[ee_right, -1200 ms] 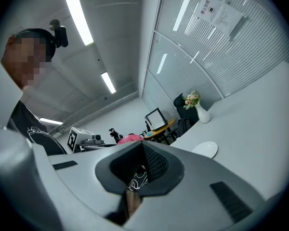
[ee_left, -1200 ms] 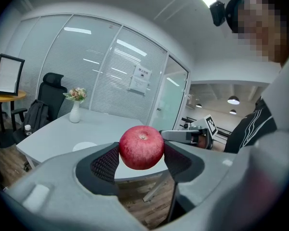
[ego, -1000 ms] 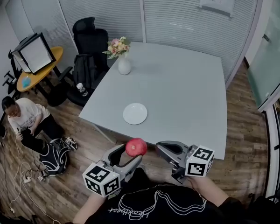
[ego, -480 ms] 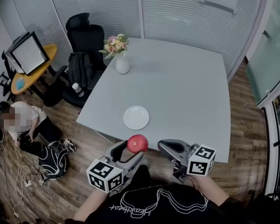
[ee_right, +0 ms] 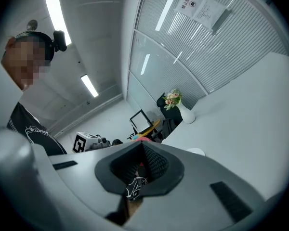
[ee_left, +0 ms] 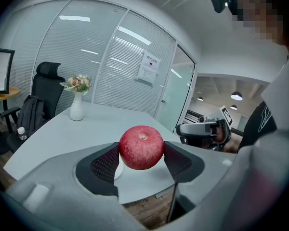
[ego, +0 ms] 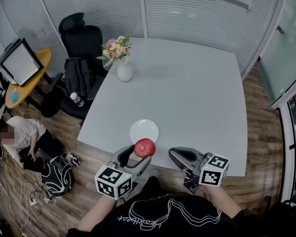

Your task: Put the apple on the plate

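Note:
A red apple (ego: 144,147) (ee_left: 141,147) sits clamped between the two dark pads of my left gripper (ego: 139,153) (ee_left: 141,163), which is shut on it. It hangs over the table's near edge, just short of the white plate (ego: 144,131) (ee_left: 117,168). The plate is bare and lies near the front of the light grey table (ego: 197,102). My right gripper (ego: 174,156) (ee_right: 142,154) is held to the right of the apple, level with it, jaws together and holding nothing. The plate (ee_right: 196,151) also peeks over the right gripper's jaws.
A white vase of flowers (ego: 123,70) (ee_left: 77,109) stands at the table's far left corner. Black office chairs (ego: 81,38) and a yellow side table (ego: 24,83) are off to the left. A person (ego: 22,137) crouches on the wooden floor beside bags and cables.
My left gripper has carried the apple forward, from over the floor to the table's near edge by the plate. The right gripper has moved along with it, still shut.

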`<control>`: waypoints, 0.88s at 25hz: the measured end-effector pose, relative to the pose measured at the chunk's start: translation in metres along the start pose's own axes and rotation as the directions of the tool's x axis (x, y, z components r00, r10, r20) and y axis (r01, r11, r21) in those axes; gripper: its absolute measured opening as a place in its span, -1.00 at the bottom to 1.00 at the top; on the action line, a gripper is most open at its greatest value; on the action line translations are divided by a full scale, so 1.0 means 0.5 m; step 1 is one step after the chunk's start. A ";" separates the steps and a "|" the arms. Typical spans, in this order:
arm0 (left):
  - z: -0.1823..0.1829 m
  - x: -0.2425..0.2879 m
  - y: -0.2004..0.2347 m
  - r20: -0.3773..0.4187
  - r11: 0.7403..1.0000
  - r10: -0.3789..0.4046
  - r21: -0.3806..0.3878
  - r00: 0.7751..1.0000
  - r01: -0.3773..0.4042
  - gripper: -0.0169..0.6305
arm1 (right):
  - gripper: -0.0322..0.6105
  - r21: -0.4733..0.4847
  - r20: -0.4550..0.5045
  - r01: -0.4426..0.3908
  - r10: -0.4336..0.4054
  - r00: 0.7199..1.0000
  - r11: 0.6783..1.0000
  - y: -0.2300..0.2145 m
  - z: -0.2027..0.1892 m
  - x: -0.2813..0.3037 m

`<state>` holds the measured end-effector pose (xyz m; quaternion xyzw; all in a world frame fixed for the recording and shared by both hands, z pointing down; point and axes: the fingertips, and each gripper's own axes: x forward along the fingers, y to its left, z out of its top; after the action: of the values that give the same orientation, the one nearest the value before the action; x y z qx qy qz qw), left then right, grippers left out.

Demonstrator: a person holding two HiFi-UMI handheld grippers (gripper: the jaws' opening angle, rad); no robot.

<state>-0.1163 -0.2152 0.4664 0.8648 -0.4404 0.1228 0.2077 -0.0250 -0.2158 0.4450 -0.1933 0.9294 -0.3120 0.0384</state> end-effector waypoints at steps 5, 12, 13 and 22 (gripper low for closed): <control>-0.004 0.047 0.054 -0.015 1.000 0.002 0.029 1.000 -0.002 -0.02 | -0.88 0.016 -0.001 0.033 -0.033 0.999 0.999 -0.039 0.011 0.022; -0.036 0.117 0.131 -0.054 0.996 0.037 0.078 0.998 -0.033 -0.02 | -0.88 0.038 0.012 0.071 -0.072 0.997 0.997 -0.087 0.034 0.031; -0.043 0.128 0.143 -0.063 0.995 0.046 0.090 0.997 -0.040 -0.02 | -0.88 0.041 0.012 0.076 -0.077 0.997 0.996 -0.093 0.035 0.032; -0.100 0.205 0.214 -0.118 0.994 0.047 0.099 0.992 -0.035 -0.02 | -0.88 0.076 -0.011 0.126 -0.125 0.992 0.989 -0.148 0.033 0.032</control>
<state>-0.1450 -0.3208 0.5779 0.8555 -0.4384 0.2003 0.1892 -0.0119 -0.2854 0.4763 -0.2489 0.9029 -0.3497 0.0233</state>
